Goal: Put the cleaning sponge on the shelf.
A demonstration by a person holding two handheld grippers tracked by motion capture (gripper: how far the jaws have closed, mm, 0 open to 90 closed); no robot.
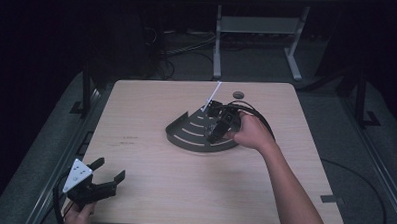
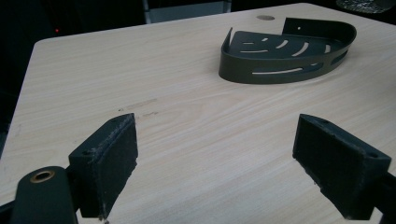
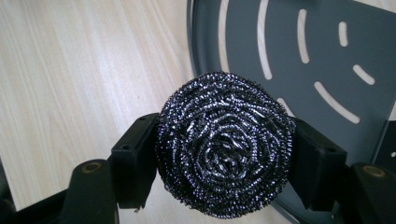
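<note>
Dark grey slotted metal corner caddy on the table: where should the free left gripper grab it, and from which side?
Take the dark grey slotted metal corner caddy by its curved front wall, jaws coming from above to straddle the thin upright rim. The floor lies flat on the wooden table, leaving no edge underneath. The left gripper stands open; the right gripper holds a steel-wool scourer.

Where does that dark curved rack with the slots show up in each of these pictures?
High view: the rack lies mid-table, under the right gripper.
Left gripper view: upper right, far beyond the open jaws.
Right gripper view: upper right, behind the steel scourer.
Shared landmark: its pale curved slots.
</note>
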